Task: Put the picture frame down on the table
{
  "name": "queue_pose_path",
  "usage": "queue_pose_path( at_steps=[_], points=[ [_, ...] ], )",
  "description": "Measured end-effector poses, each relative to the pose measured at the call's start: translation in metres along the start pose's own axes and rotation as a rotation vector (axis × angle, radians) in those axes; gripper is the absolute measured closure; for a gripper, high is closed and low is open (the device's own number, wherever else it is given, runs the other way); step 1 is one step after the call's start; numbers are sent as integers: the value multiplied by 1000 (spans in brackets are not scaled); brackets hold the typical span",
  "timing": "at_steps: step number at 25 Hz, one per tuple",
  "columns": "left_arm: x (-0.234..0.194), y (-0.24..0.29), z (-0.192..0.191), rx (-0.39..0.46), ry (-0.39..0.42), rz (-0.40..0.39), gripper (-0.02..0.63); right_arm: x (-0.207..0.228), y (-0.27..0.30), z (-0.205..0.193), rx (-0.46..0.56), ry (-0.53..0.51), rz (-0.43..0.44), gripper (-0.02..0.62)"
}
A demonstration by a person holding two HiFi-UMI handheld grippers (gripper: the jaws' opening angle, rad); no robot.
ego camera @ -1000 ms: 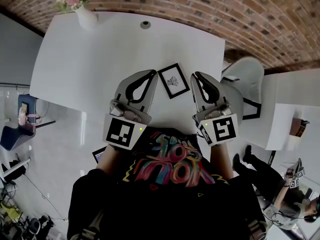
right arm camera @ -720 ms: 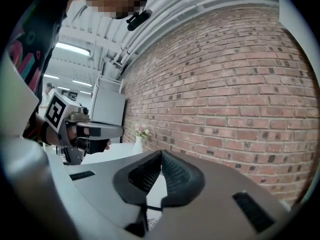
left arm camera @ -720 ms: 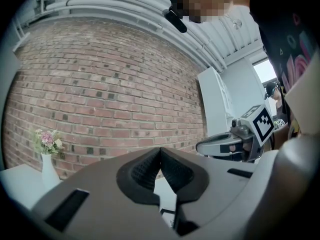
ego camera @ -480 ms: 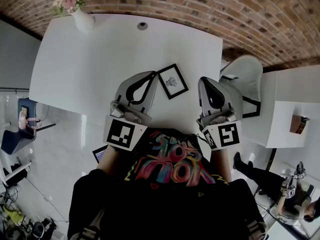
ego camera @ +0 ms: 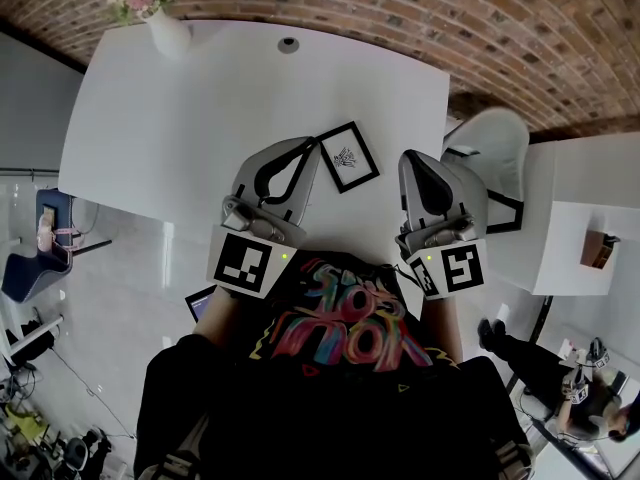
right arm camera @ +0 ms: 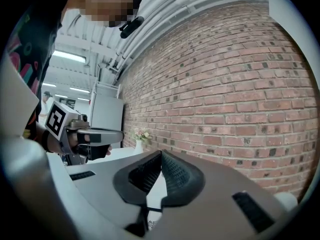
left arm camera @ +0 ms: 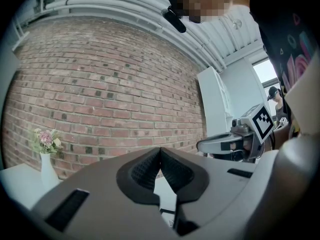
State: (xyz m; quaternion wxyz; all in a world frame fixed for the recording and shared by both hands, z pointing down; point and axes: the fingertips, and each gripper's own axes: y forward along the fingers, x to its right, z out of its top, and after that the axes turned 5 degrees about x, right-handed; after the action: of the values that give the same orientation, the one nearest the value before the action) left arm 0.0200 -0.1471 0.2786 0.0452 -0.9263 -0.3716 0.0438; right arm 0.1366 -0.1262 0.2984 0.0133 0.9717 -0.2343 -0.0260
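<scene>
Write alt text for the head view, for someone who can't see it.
A small black picture frame lies on a white table between two handheld grippers, the left gripper and right gripper, both shut and empty. A vase of flowers stands at the table's far left corner.

Honestly, nothing's really reading as proper text here. The shirt [ego camera: 340, 328] is showing big rainbow graffiti lettering, but it's sitting upside down and too loopy for me to spell out. The left marker [ego camera: 247, 264] and right marker [ego camera: 452, 268] are just showing black-and-white square codes, no letters or digits. The frame [ego camera: 347, 157] is showing a tiny dark print, too small to read.
</scene>
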Motion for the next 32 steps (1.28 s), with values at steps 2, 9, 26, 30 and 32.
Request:
queue_pose_path(
  at_steps=[2, 9, 26, 30, 32],
  points=[
    [0, 0, -1, 0, -2, 0, 583, 0, 1, 0, 0, 3, 4, 574],
    [2, 2, -2, 0, 4, -6, 583, -2, 4, -2, 5, 17, 17, 574],
    [-1, 6, -8, -13, -3, -5, 583, -3, 11, -8, -6, 48, 45, 575],
    [-2, 7, -7, -13, -3, 0, 583, -2, 13, -10, -11, 65, 53, 575],
    [-2, 7, -7, -14, 0, -1, 583, -2, 13, -10, -11, 65, 55, 575]
  ],
)
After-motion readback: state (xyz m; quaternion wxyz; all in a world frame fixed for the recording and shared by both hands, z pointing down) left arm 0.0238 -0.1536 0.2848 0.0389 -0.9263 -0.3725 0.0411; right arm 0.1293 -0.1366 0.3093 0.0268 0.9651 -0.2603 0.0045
